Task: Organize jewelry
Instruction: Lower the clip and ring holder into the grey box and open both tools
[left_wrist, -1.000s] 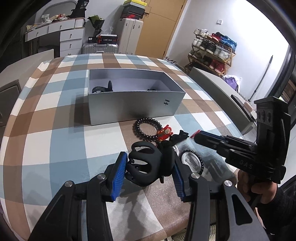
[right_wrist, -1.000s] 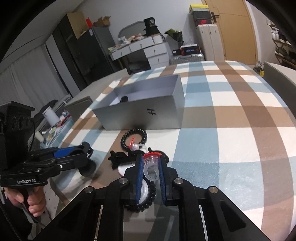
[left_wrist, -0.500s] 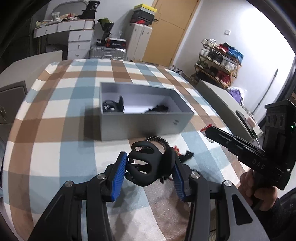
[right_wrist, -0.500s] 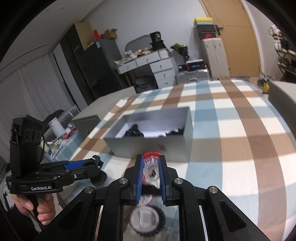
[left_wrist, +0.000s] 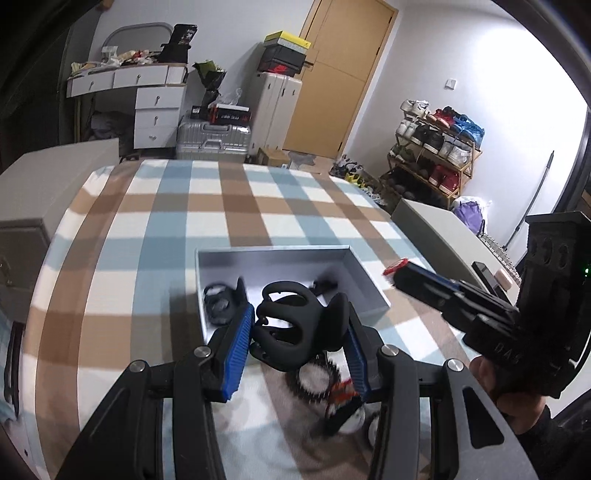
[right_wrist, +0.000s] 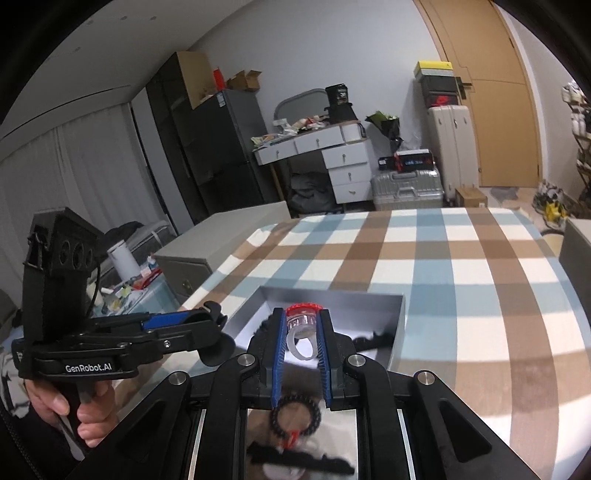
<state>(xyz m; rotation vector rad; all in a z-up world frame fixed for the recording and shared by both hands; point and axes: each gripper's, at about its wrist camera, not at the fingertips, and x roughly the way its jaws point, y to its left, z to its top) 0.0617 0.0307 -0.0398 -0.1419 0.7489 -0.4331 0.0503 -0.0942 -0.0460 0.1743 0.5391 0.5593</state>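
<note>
My left gripper (left_wrist: 295, 332) is shut on a black hair claw clip (left_wrist: 291, 332) and holds it above the near edge of the open grey box (left_wrist: 365, 280). My right gripper (right_wrist: 301, 332) is shut on a clear ring with a red top (right_wrist: 301, 328) and holds it over the same box (right_wrist: 397, 328). The box holds a few black items (left_wrist: 221, 302). A black bead bracelet (right_wrist: 295, 417) and a black clip (right_wrist: 299, 458) lie on the checked tablecloth below the right gripper. The right gripper also shows in the left wrist view (left_wrist: 402, 273).
The checked table (left_wrist: 177, 229) stretches beyond the box. A grey cabinet (left_wrist: 55, 177) stands at its left and a grey ledge (left_wrist: 436, 225) at its right. Loose jewelry (left_wrist: 343, 402) lies in front of the box.
Both grippers have risen and moved forward with their items, from above the loose jewelry to over the box. The box now sits directly below the fingertips.
</note>
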